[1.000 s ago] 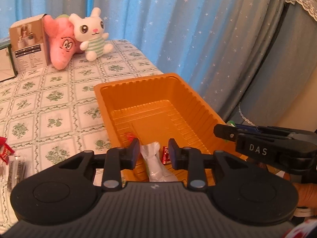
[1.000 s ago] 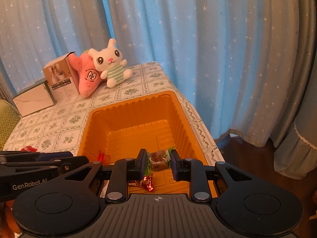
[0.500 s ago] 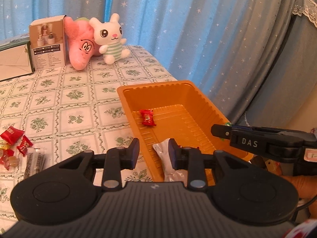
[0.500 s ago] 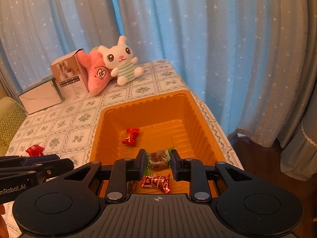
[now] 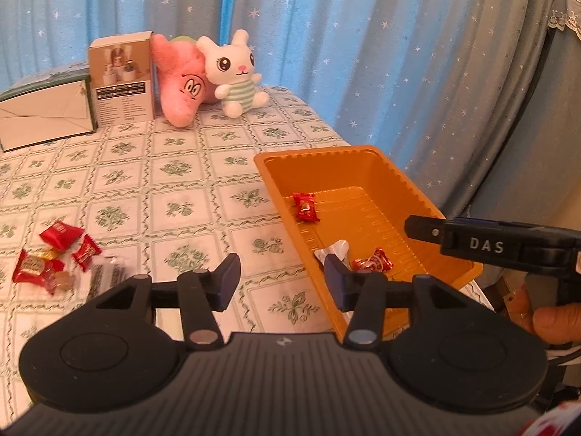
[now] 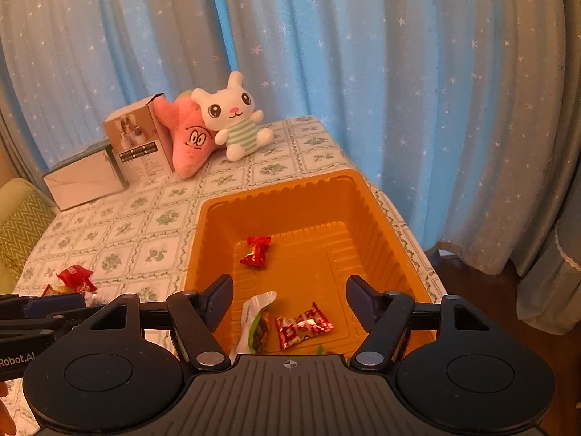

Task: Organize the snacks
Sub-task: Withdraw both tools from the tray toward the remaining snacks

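An orange tray (image 5: 399,185) (image 6: 377,210) sits at the table's right edge. Inside lie red candies (image 5: 305,207) (image 6: 257,250) (image 6: 303,325) and a white-green wrapped snack (image 6: 254,321) (image 5: 334,249). My left gripper (image 5: 281,281) is open and empty, above the tray's near left rim. My right gripper (image 6: 288,303) is open and empty over the tray's near end. The right gripper also shows in the left wrist view (image 5: 472,243). A pile of loose snacks (image 5: 58,258) (image 6: 74,278) lies on the tablecloth to the left.
A white rabbit plush (image 5: 234,72), a pink plush (image 5: 179,87), a brown box (image 5: 121,76) and a white box (image 5: 43,109) stand at the back of the table. Curtains (image 6: 399,72) hang behind. The table edge runs just right of the tray.
Both grippers opened and pulled back. The left let go of the white wrapped snack and the right let go of its brown candy; both snacks now lie in the tray.
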